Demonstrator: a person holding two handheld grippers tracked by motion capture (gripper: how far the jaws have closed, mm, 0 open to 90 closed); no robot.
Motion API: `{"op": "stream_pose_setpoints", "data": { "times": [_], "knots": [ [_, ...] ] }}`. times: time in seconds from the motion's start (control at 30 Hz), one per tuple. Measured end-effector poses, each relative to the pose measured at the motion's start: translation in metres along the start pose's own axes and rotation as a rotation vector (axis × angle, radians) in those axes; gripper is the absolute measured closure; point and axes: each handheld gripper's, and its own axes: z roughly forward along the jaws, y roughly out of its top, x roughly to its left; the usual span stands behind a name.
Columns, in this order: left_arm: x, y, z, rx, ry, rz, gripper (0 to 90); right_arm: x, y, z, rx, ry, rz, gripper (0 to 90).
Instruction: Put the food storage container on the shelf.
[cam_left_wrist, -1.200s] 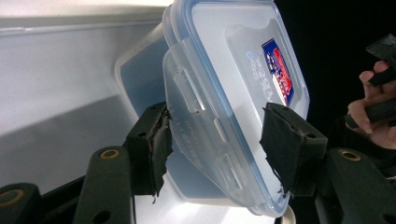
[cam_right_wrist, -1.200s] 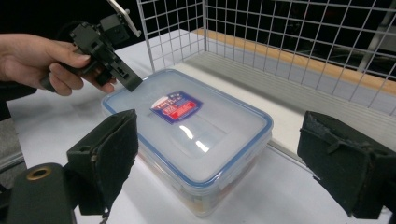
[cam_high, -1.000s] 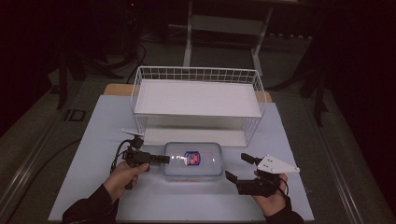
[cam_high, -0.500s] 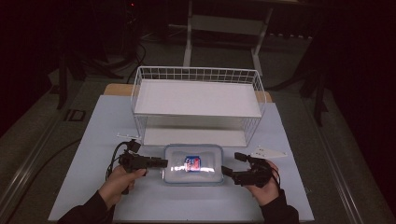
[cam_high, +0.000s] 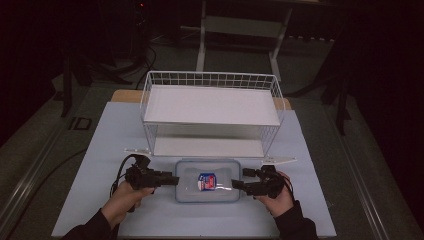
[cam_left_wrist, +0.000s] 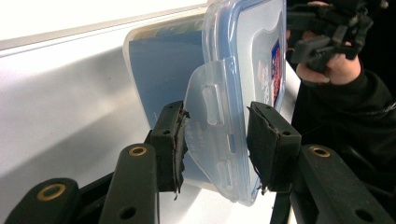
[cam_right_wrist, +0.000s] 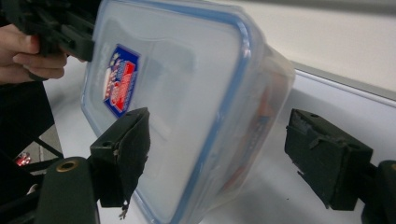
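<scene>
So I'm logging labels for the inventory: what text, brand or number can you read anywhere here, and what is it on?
Nothing can be read.
Sticker on the box lid: red, white and blue, its print too blurred to read in the high view or in either gripper view.
Rack, table, grippers: no writing that I can see.

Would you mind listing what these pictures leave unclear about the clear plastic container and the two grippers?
- High view: the print on the red-and-blue label of the clear plastic container with the blue-rimmed lid is too small to read.
- Left gripper view: whether the pads of the left gripper touch the lid's latch flap; no clear gap shows.
- Right gripper view: the container's contents, blurred behind the frosted wall.
- High view: the right gripper has its jaw gap blurred.
</scene>
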Motion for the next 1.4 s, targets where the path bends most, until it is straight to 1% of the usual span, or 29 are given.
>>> {"op": "stream_pose_setpoints", "data": {
  "times": [0.07,0.13,0.2,0.37,0.4,0.43,0.5,0.57,0.63,0.67,0.77,0.83,0.9,0.97,1.03,1.13,1.2,1.3,1.4],
  "knots": [
    [0.0,-0.001,0.0,-0.002,-0.007,0.012,58.0,-0.002,-0.001,-0.001,-0.006,0.006,0.015,25.3],
    [0.0,-0.002,-0.001,-0.006,-0.017,0.018,58.4,-0.006,-0.002,-0.002,-0.005,0.022,0.04,31.9],
    [0.001,-0.003,-0.001,-0.007,-0.022,0.015,58.6,-0.008,-0.003,-0.003,0.001,0.033,0.048,38.7],
    [-0.001,-0.004,-0.001,-0.007,-0.02,0.028,58.7,-0.01,-0.005,-0.003,0.027,0.091,0.071,47.9],
    [-0.001,-0.004,-0.001,-0.007,-0.018,0.03,58.7,-0.011,-0.005,-0.002,0.031,0.11,0.08,49.9],
    [-0.002,-0.005,-0.001,-0.01,-0.018,0.028,58.7,-0.012,-0.005,-0.001,0.034,0.123,0.086,49.7],
    [-0.002,-0.005,-0.002,-0.01,-0.017,0.027,58.8,-0.012,-0.006,-0.001,0.036,0.133,0.095,50.4],
    [-0.002,-0.006,-0.002,-0.012,-0.017,0.023,58.9,-0.013,-0.006,-0.001,0.036,0.134,0.101,50.8],
    [-0.004,-0.007,-0.002,-0.015,-0.011,0.029,58.9,-0.013,-0.006,-0.002,0.034,0.139,0.113,51.9],
    [-0.005,-0.007,-0.002,-0.015,-0.008,0.033,58.9,-0.012,-0.006,-0.003,0.037,0.134,0.113,52.1],
    [-0.008,-0.009,-0.002,-0.023,0.001,0.02,59.0,-0.01,-0.006,-0.004,0.042,0.132,0.113,53.1],
    [-0.011,-0.01,-0.002,-0.025,0.012,0.028,59.0,-0.008,-0.007,-0.005,0.043,0.124,0.113,53.1],
    [-0.013,-0.01,-0.002,-0.032,0.015,0.021,59.0,-0.006,-0.007,-0.007,0.041,0.116,0.116,53.1],
    [-0.016,-0.009,-0.003,-0.038,0.021,0.027,58.9,-0.005,-0.007,-0.008,0.04,0.111,0.113,53.1],
    [-0.02,-0.006,-0.005,-0.055,0.029,0.038,58.7,-0.001,-0.005,-0.012,0.031,0.098,0.101,53.1],
    [-0.026,-0.003,-0.006,-0.062,0.039,0.058,58.7,0.002,-0.001,-0.016,0.009,0.091,0.096,53.0],
    [-0.029,0.0,-0.006,-0.067,0.04,0.063,58.6,0.003,0.002,-0.02,0.0,0.082,0.085,52.9],
    [-0.03,0.004,-0.006,-0.077,0.035,0.063,58.6,0.004,0.008,-0.024,-0.009,0.072,0.084,53.0],
    [-0.031,0.009,-0.007,-0.092,0.041,0.068,58.4,0.005,0.012,-0.027,-0.022,0.065,0.087,53.1]
  ]
}}
